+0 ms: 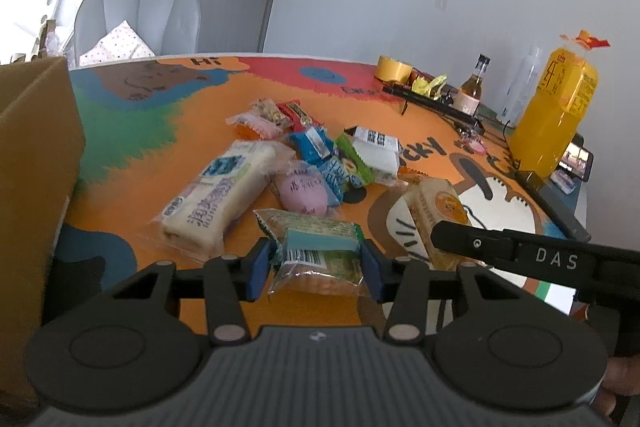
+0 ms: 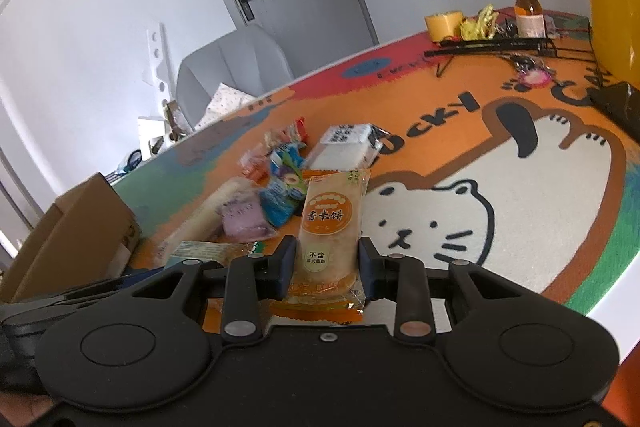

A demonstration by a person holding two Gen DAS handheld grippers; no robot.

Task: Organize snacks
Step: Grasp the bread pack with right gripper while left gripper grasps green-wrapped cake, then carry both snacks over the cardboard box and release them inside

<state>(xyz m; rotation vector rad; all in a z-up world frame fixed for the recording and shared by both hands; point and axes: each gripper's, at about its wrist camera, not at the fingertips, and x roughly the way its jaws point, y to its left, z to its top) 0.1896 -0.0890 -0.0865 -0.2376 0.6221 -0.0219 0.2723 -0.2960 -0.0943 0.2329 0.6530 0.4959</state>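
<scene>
While cardboard box [image 1: 36, 163] stands left, snacks [image 1: 304, 167] on table [image 1: 160, 115].

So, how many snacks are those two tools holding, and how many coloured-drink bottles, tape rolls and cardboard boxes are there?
Held snacks: 2 (cracker packet, rice cake packet)
Coloured-drink bottles: 2 (small brown bottle, big orange bottle)
Tape roll: 1
Cardboard box: 1
Total: 6

An orange mat [image 2: 460, 147] (white cat printed on it) carries a yellow-orange bottle [image 1: 556, 115].
</scene>
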